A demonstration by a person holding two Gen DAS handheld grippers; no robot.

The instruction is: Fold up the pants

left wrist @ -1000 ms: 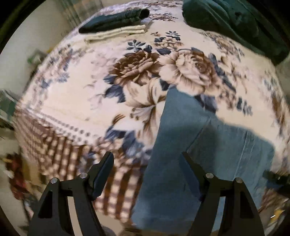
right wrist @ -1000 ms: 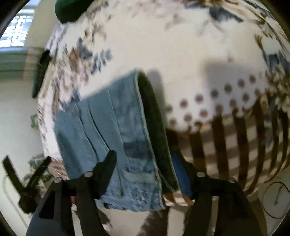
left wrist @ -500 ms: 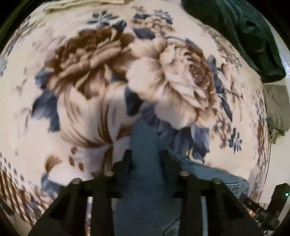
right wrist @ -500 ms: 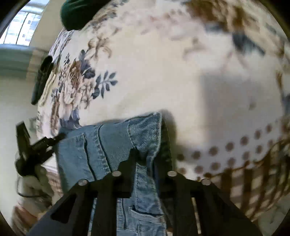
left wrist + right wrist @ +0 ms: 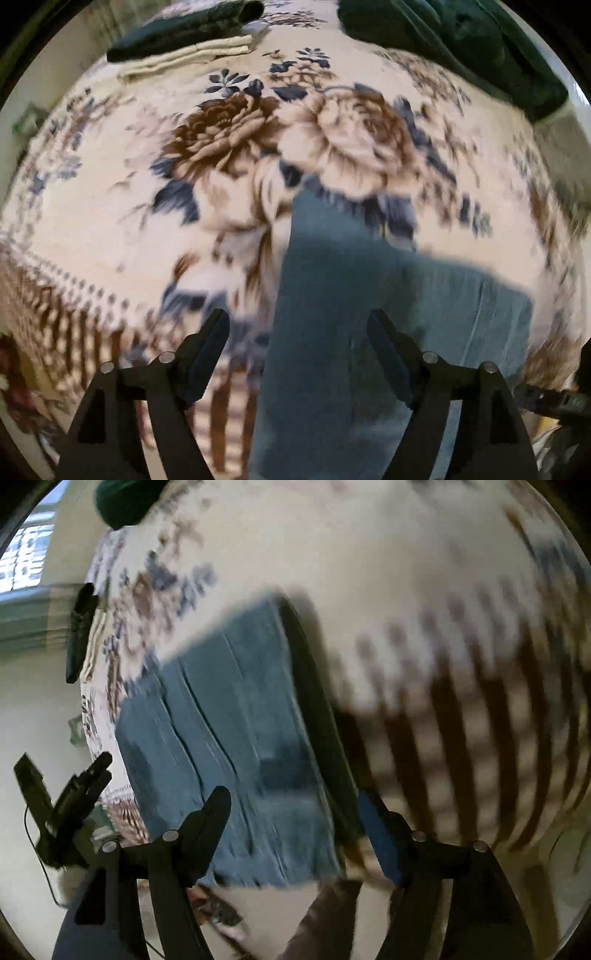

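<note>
Blue denim pants (image 5: 369, 314) lie folded on a floral blanket (image 5: 147, 221) at the bed's near edge. My left gripper (image 5: 299, 332) is open above the pants' left edge and holds nothing. In the right wrist view the pants (image 5: 229, 716) hang partly over the bed edge, waistband side toward me. My right gripper (image 5: 295, 816) is open and empty, its fingers either side of the pants' near end. The left gripper (image 5: 74, 794) shows at the lower left of that view.
A dark folded garment (image 5: 177, 26) on a cream one (image 5: 192, 55) lies at the blanket's far left. A dark green heap (image 5: 461, 40) sits at the far right. The blanket's striped border (image 5: 461, 720) drapes over the bed edge. A window (image 5: 22, 561) is far left.
Both grippers were shut on the pants half a second ago; now both have opened, let go and pulled back toward the bed edge. The pants lie folded.
</note>
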